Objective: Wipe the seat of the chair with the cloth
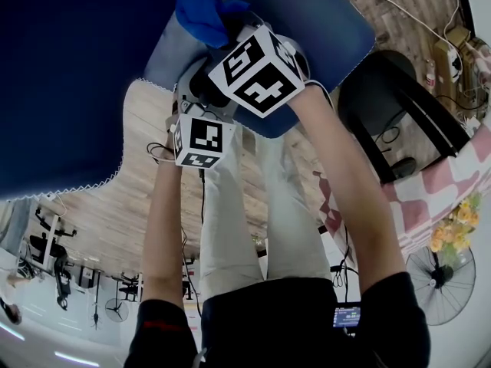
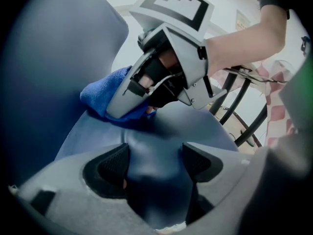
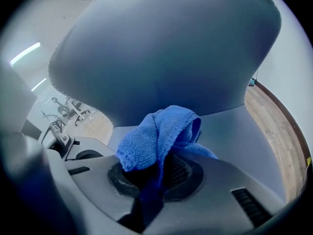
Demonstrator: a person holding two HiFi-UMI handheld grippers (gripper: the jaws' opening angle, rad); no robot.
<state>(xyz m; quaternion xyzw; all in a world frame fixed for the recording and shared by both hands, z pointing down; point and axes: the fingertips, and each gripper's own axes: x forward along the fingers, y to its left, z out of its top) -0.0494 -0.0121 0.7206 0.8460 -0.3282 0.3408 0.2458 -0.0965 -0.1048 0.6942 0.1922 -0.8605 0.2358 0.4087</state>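
Between right gripper jaws: cloth clamped, touching seat.

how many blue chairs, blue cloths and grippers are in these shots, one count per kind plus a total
blue chair: 1
blue cloth: 1
grippers: 2 (left gripper, right gripper)
total: 4
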